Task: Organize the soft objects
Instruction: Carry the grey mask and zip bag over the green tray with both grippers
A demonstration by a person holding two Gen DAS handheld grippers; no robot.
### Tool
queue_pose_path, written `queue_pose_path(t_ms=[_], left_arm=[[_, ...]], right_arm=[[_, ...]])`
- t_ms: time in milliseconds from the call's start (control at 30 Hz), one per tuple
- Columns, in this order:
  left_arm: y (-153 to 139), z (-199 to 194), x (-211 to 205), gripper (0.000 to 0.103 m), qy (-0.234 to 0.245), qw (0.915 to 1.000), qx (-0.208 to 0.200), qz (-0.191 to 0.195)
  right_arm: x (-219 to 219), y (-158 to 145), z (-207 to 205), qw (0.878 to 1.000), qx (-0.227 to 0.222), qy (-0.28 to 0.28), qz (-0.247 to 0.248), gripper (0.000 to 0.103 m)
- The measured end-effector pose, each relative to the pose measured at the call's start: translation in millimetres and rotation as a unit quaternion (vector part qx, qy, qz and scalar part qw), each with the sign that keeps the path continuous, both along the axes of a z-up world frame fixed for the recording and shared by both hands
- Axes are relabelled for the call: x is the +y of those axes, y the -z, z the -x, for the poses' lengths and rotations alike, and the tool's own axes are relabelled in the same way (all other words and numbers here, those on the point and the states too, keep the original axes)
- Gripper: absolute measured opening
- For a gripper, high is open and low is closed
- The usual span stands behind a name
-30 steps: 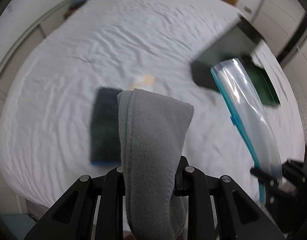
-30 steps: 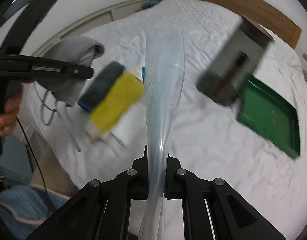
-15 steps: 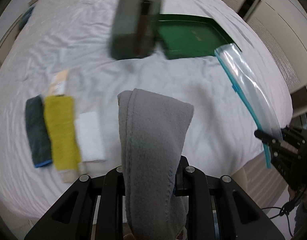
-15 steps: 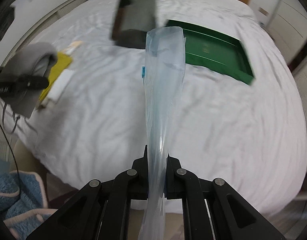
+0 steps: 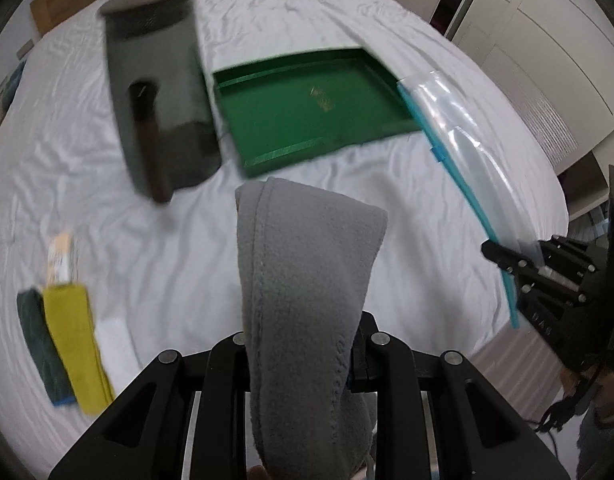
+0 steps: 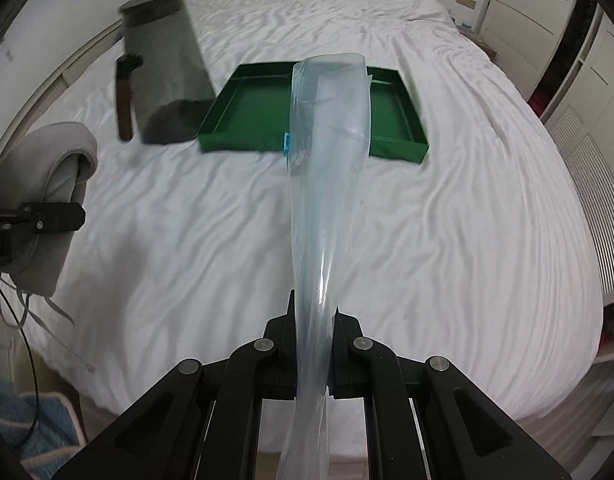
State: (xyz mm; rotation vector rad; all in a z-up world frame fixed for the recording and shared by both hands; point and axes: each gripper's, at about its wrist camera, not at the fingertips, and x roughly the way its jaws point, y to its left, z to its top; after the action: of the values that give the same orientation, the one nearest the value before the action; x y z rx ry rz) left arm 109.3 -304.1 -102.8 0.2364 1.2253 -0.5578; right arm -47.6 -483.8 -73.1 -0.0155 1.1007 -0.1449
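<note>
A folded grey fleece cloth (image 5: 307, 280) is pinched in the left gripper (image 5: 303, 344), held above the white bed (image 5: 167, 220). A clear zip bag (image 6: 327, 168) is clamped in the right gripper (image 6: 313, 344). Beyond lie a green tray (image 6: 247, 112) and a grey canister (image 5: 159, 88); folded cloths (image 5: 67, 340) rest at left.

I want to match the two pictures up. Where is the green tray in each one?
Left wrist view: the green tray lies upper middle on the white bed, right of the dark canister, behind the grey fleece cloth.
Right wrist view: the green tray lies upper middle, partly hidden behind the clear zip bag.
Shared landmark: the dark canister stands just left of the tray in both.
</note>
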Motion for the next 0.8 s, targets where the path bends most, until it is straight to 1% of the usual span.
queue_pose_path(t_ms=[167,200,233,367,567,600,667,800], left_arm=[[-9,-32,-31,0.020,-0.006,0.9995,-0.027,0.015],[-10,-39,-37,0.020,-0.008,0.9993,-0.031,0.020],[-12,-47,-42,0.020,-0.013,0.9990,-0.037,0.023],[-19,-80,-57,0.020,-0.027,0.9965,-0.073,0.032],[-11,-124,-70,0.020,-0.061,0.9921,-0.106,0.030],[-9,-129,-72,0.020,-0.066,0.9914,-0.109,0.029],[-3,-140,-76,0.020,-0.072,0.9895,-0.124,0.019],[13,-160,-83,0.021,-0.079,0.9895,-0.120,0.016]], right_arm=[[-11,-7,-30,1.000,-0.026,0.010,0.001,0.008],[-15,-13,-39,0.999,-0.036,0.013,0.004,0.008],[-16,-12,-51,0.999,-0.042,0.014,0.005,0.008],[-27,-21,-81,0.997,-0.070,0.022,0.013,0.008],[-43,-28,-126,0.994,-0.103,0.031,0.021,0.008],[-41,-21,-138,0.994,-0.105,0.030,0.021,0.008],[-43,-21,-149,0.993,-0.110,0.031,0.026,0.008],[-48,-12,-178,0.992,-0.117,0.032,0.028,0.008]])
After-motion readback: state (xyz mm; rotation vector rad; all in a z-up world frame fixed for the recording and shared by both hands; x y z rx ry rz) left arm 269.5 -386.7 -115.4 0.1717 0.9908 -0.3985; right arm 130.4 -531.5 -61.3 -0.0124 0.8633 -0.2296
